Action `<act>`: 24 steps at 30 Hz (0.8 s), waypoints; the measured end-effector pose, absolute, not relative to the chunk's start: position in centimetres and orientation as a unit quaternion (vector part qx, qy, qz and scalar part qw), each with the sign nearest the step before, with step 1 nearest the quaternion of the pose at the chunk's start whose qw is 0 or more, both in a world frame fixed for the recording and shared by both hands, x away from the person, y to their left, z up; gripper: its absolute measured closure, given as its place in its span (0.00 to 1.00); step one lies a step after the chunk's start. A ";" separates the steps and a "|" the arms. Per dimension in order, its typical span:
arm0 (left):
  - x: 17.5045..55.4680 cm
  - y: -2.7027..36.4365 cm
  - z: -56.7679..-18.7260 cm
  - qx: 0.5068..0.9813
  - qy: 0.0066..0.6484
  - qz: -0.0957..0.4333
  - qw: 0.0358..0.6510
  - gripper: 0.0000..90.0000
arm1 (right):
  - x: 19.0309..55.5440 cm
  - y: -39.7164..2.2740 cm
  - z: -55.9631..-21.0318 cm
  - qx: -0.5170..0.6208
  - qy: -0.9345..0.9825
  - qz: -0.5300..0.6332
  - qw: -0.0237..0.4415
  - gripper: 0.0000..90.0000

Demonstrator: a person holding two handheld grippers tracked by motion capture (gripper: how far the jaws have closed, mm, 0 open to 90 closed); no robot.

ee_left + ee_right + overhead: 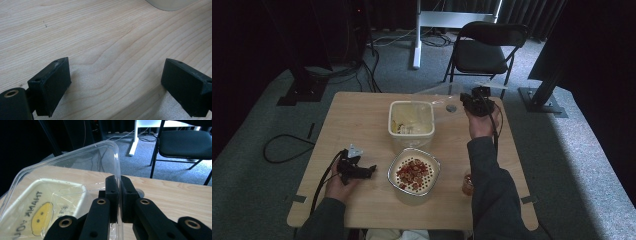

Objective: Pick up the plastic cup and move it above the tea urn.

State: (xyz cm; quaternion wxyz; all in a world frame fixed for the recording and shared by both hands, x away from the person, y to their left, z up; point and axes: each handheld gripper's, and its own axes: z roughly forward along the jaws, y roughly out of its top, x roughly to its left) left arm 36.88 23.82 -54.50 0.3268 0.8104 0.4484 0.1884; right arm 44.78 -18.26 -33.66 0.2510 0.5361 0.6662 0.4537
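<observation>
At lower left of the high view, the left gripper (371, 170) rests low on the table (357, 117), idle; its own view shows the jaws spread wide with bare wood between them and nothing held. Just right of it, at lower centre, sits a perforated bowl (414, 176) of reddish pieces, and above that, mid-frame, an open tub (411, 119) holding pale food. At upper right, the right gripper (466, 99) is clamped on the rim of a clear lid (75, 165); in its view the jaws are pressed tight against the thin plastic edge, the lid tilted up off the table with the tub's smiley label showing through it. The step in hand looks like carrying the lid, probably to or from the tub. Next, I judge, the lid must be levelled and lined up over its resting place before the grip loosens, since thin plastic can slip or flex.
</observation>
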 end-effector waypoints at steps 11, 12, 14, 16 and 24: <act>36.8 23.8 -54.5 0.810 0.450 0.190 0.325 0.10 | 43.9 -16.9 -33.0 0.515 0.655 0.500 0.234 0.63; 36.8 23.8 -54.5 0.809 0.451 0.190 0.325 0.10 | 43.8 -17.3 -33.0 0.513 0.660 0.494 0.237 0.62; 36.8 23.8 -54.5 0.808 0.452 0.190 0.326 0.10 | 43.7 -17.5 -33.2 0.514 0.664 0.488 0.238 0.62; 36.8 23.8 -54.5 0.809 0.451 0.190 0.325 0.10 | 43.6 -17.8 -33.6 0.513 0.668 0.484 0.237 0.62; 36.8 23.8 -54.5 0.809 0.451 0.190 0.325 0.10 | 43.2 -19.2 -34.6 0.510 0.683 0.469 0.233 0.57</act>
